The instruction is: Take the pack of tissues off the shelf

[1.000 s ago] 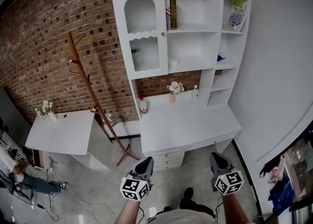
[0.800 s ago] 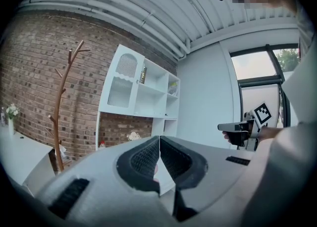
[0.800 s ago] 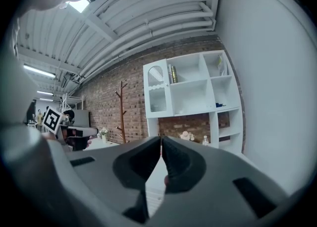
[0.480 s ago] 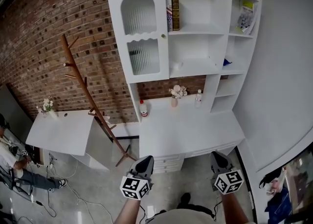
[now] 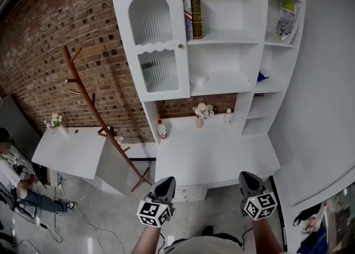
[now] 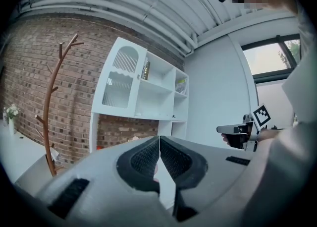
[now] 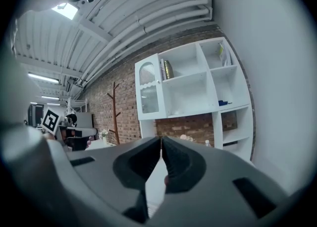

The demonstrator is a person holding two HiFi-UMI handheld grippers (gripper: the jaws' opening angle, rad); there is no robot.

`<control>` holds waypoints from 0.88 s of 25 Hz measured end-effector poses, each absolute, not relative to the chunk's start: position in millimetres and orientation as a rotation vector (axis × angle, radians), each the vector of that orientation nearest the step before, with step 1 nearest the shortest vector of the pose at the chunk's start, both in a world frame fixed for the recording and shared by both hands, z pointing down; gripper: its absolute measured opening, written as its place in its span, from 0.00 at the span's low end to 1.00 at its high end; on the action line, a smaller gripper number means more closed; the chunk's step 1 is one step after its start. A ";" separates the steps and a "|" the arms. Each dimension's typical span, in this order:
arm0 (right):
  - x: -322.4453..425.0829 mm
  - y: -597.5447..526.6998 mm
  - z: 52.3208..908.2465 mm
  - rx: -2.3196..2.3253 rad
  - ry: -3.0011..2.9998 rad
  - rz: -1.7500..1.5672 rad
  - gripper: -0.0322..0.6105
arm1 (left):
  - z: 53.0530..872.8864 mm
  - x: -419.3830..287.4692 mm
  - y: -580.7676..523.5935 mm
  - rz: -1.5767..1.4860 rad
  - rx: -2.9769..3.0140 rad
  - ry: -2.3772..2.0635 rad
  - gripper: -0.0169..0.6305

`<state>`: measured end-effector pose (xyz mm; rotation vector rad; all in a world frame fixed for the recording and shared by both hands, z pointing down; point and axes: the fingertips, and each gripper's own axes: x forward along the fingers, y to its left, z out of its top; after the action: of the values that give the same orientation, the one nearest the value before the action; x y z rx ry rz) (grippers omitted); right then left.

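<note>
Head view: left gripper (image 5: 165, 183) and right gripper (image 5: 248, 179) are held pressed together, empty, below the shelf (image 5: 222, 89); approach is judged underway, and opening and reaching are needed next.

Left gripper (image 6: 159, 144): smooth grey moulded shell, carrying two black pads (image 6: 146, 157) with a fine cross-ribbed face, and showing black rectangular slots (image 6: 69, 197) out on its flanks. Right gripper (image 7: 161, 144): showing the same grey shell, black ribbed pads and slots. Each is bearing a white cube printed with black square markers: left marker cube (image 5: 152, 213), right marker cube (image 5: 259, 206). The person is wearing a pale, whitish top (image 5: 205, 245).
</note>
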<state>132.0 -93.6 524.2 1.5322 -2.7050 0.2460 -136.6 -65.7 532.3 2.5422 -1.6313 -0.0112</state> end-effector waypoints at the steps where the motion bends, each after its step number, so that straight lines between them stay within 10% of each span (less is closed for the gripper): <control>1: 134.7 -99.0 525.5 1.522 -2.708 0.248 0.10 | 531.5 -133.1 -69.5 -0.013 2.540 -1.638 0.07; 22: 167.6 -146.7 541.5 1.440 -2.754 0.309 0.10 | 536.2 -94.1 -104.4 0.028 2.483 -1.703 0.07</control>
<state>167.6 -146.7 541.5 1.4403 -2.7537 0.3091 -94.1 -104.4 536.2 2.4833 -1.7027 0.0280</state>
